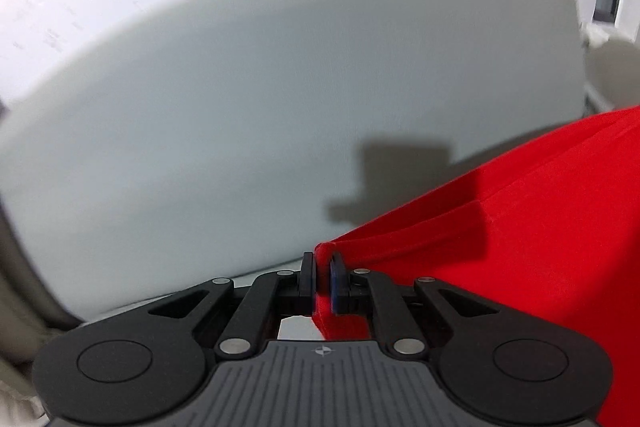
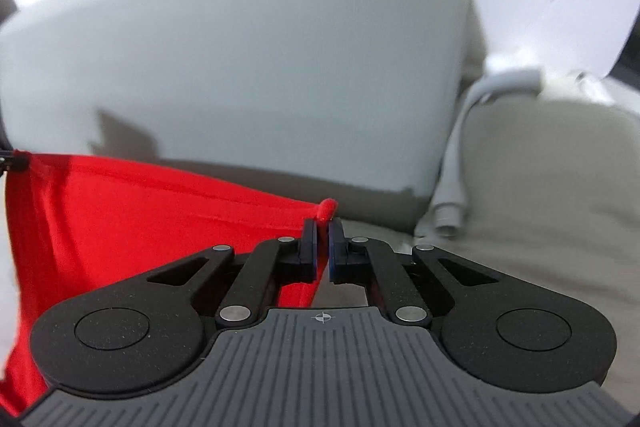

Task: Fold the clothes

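Note:
A red garment hangs stretched between my two grippers, lifted off the surface. My left gripper is shut on one corner of it; the cloth runs off to the right and down. My right gripper is shut on another corner of the red garment, which spreads left and down. At the far left edge of the right wrist view the cloth's other corner is held by the dark tip of the other gripper.
A large pale grey cushion stands upright ahead, also in the right wrist view. A beige sofa seat lies to the right with a folded grey cloth beside the cushion. A white wall is behind.

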Tool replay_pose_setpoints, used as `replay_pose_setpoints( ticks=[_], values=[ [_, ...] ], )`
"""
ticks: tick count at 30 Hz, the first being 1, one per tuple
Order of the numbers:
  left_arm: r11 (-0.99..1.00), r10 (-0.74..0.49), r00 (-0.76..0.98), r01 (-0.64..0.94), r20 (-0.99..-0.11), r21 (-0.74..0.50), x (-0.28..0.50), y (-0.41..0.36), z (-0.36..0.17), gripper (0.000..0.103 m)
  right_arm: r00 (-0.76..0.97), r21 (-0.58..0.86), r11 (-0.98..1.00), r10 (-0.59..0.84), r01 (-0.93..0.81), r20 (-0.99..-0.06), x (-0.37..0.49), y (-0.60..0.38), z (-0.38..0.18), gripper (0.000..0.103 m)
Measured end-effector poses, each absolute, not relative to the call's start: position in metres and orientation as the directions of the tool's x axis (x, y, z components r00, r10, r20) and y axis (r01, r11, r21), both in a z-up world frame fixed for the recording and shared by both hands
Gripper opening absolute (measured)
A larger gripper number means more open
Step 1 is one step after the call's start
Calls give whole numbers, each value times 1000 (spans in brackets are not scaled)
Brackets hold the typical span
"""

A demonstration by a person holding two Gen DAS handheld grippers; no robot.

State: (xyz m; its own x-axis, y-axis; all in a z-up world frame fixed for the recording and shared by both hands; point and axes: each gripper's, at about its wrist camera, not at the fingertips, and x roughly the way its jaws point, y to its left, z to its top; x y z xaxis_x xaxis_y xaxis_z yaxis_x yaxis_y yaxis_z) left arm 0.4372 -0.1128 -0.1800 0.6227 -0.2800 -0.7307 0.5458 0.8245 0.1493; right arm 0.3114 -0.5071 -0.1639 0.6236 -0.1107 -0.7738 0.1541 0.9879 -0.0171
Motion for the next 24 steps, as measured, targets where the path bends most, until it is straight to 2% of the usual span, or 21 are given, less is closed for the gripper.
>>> replay_pose_setpoints(
  ticks=[4,8,14,19,22,24],
  values=[
    [834,-264,684,517,-680,196,358,-99,-131,7,692,-25,989,-119,145,-712,240,-474,-103,4],
    [853,-258,705,488,-660,188,285,-76,-107,7,726,-27,988,-131,153,-675,169,-450,-75,4],
    [853,-242,679,490,-693,182,166,-43,-115,7,714,22,987,-102,162,-693,47,-419,-66,4],
    [872,-178,635,455,-752,178,125,0,-162,7,652,66,980,-76,190,-754,-30,-407,-106,4],
    [861,-90,587,452,-805,232,99,1,-195,13,583,70,979,-57,193,-811,-55,-399,-144,5],
    [860,-53,547,450,-835,240,89,6,-201,19,496,59,983,-35,173,-868,-63,-394,-166,10]
  ],
)
